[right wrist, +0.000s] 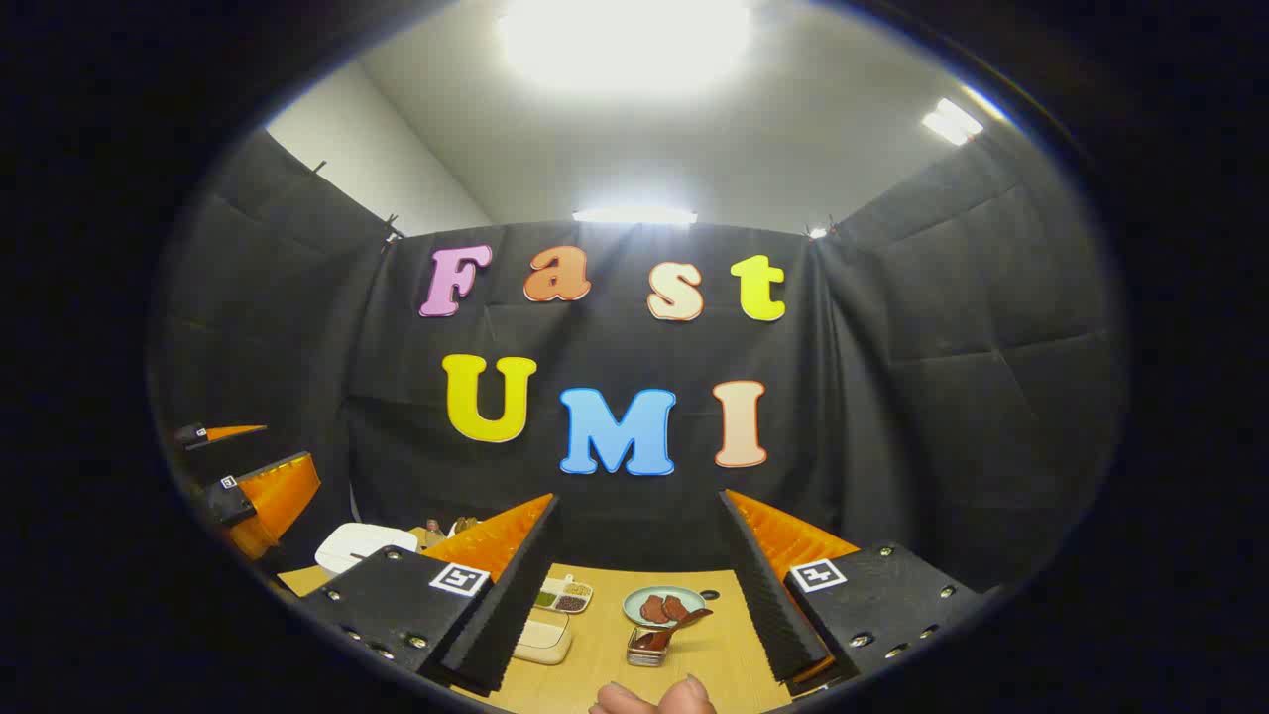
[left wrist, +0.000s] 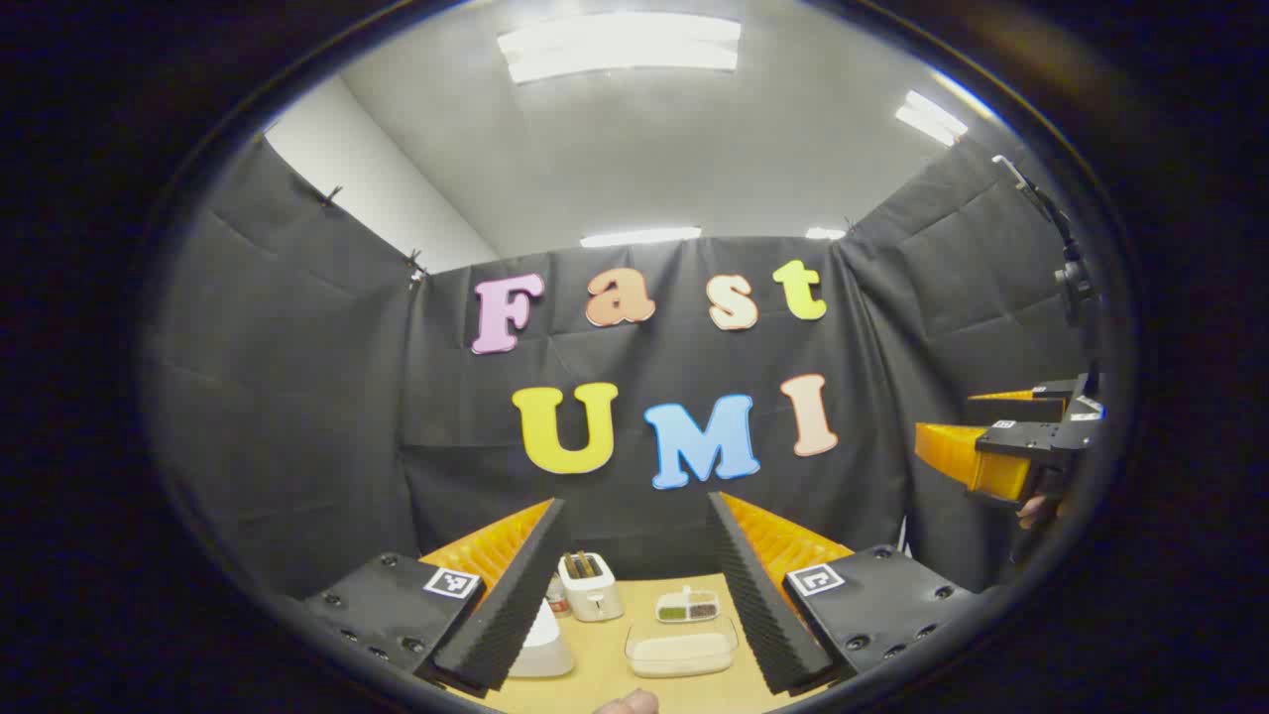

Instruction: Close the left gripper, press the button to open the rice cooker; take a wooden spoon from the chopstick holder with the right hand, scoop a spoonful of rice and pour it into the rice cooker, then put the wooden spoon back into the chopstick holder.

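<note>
My left gripper is open and held above the near edge of the wooden table, with nothing between its fingers. Below it lies a clear tub of rice. A white rounded body sits partly hidden behind one finger. My right gripper is also open and empty, high over the table. Under it a dark wooden spoon leans in a small clear holder. The white rice cooker stands at the left with its lid down, and the rice tub lies nearby.
A white toaster and a divided dish of green and brown grains stand farther back. A plate with reddish pieces sits behind the spoon holder. A person's fingertips show at the bottom edge. The booth's wall closes the back and sides.
</note>
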{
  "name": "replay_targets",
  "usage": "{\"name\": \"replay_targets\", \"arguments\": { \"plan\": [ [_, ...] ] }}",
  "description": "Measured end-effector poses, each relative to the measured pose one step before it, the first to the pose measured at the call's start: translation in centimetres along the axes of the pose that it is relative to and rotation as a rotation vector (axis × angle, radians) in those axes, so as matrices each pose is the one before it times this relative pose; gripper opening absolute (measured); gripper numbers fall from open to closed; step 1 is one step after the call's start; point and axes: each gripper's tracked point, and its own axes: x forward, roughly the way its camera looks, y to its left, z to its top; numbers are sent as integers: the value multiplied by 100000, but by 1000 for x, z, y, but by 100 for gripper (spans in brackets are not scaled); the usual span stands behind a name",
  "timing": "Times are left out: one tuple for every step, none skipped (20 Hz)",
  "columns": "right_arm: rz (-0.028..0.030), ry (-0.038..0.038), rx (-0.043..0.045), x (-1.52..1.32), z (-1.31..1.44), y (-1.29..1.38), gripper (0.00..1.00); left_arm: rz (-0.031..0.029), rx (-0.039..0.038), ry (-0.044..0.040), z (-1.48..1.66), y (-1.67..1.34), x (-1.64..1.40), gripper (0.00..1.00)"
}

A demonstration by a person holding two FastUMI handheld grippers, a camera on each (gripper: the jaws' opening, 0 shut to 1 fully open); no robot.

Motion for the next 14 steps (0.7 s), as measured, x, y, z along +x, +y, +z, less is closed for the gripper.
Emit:
{"name": "replay_targets", "arguments": {
  "plan": [
    [1011,-864,-252,294,207,1108,96,-1210,-2112,-705,-159,780,520,95],
    [-1410,935,-992,332,104,474,95,-647,-1853,-164,198,840,311,95],
    [-1999,547,-632,202,-78,1,95,232,-1099,1225,-284,1021,229,95],
    [-799,-1236,280,-20,587,505,95,-410,-531,-2,-195,790,31,95],
    [-12,-1533,663,2,550,755,95,-534,545,-1335,153,625,192,95],
    [577,-79,250,-132,140,639,95,28,1672,-392,-11,840,282,95],
    [706,280,-607,-179,-56,435,95,-38,2072,739,-104,694,29,95],
    [41,23,-1321,63,-37,177,95,25,1438,-87,-2,451,-20,95],
    [-806,-142,-1295,99,222,-109,95,933,289,-1234,432,603,-3,95],
    [-408,392,-801,-40,41,65,95,882,-567,-136,-84,422,-198,95],
    [295,79,48,-106,145,384,95,-231,-1129,643,-116,26,-172,96],
    [583,-215,275,36,295,289,95,-490,-878,520,-345,-224,56,96],
    [208,-90,-156,23,134,-9,95,-318,-285,3,124,-80,114,96],
    [-336,36,-602,90,162,-183,95,-228,179,-367,179,-35,105,96]
  ]
}}
